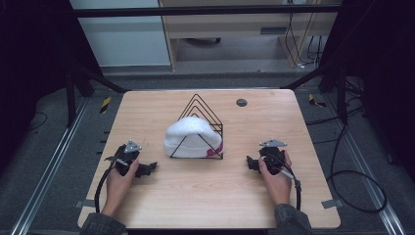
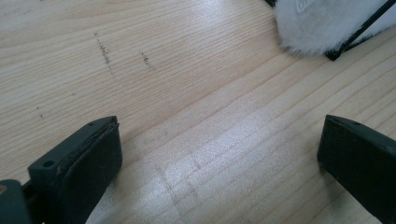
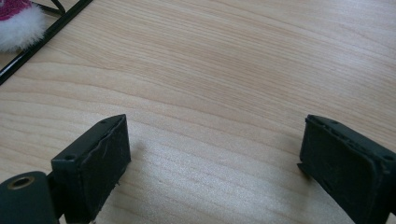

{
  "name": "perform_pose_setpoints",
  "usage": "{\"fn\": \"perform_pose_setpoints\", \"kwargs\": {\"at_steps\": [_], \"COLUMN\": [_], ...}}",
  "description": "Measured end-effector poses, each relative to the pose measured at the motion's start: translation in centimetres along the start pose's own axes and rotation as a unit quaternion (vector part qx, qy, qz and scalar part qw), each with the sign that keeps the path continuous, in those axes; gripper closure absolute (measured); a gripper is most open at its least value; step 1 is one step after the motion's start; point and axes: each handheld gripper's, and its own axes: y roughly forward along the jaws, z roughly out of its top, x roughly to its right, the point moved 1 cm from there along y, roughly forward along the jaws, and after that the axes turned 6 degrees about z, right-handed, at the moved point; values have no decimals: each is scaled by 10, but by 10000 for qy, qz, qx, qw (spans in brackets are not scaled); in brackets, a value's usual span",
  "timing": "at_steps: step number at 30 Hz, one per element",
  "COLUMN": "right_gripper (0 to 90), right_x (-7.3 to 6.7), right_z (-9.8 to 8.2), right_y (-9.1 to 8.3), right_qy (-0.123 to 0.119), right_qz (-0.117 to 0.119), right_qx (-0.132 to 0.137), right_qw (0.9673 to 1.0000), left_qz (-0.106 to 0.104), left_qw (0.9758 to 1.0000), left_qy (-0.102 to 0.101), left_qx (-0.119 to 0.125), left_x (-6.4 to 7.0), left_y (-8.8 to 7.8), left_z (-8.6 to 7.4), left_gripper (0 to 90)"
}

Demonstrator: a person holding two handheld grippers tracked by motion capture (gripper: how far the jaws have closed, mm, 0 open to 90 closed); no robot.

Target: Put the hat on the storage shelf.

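High view, table: a pale wooden table with rounded corners (image 1: 161, 196) carries everything; a small dark round disc (image 1: 241, 102) sits near its far edge.
Rack: a black wire rack of nested triangular frames (image 1: 197, 104) stands at the middle of the table, upright.
Hat: a white fluffy knit hat with a pink patch at its lower right (image 1: 188, 136) sits inside the rack, its brim on the tabletop and wire bars crossing its front. In the left gripper view its furry white edge (image 2: 322, 28) lies beyond the jaws, apart from them.
Left gripper: the black two-jaw left gripper (image 1: 147, 169) rests low at the hat's left, near but not touching. Its jaws are spread wide with bare wood between them; released, nothing held.
Right gripper: the black two-jaw right gripper (image 1: 250, 163) sits at the rack's right, apart from it. Its jaws also stand wide over bare table; released, empty.
Handling, judged: the hat looks light, soft and floppy, sure to squash and drape under a pinch. Not fragile, not slippery; the pile should give grip.
Where to hold, judged: the thick folded brim at either side, clear of the wires. The bars could snag the knit, and the light rack may drag along.
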Motion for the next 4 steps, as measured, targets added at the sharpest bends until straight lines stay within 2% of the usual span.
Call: {"fn": "perform_pose_setpoints", "kwargs": {"at_steps": [4], "right_gripper": [88], "right_x": [-1], "right_z": [0], "right_y": [0], "right_qy": [58], "right_qz": [-109], "right_qx": [10], "right_qw": [9999], "left_qz": [-4], "left_qw": [10000], "left_qy": [-2], "left_qx": [-1], "left_x": [0], "left_y": [0], "left_z": [0], "left_gripper": [0]}}
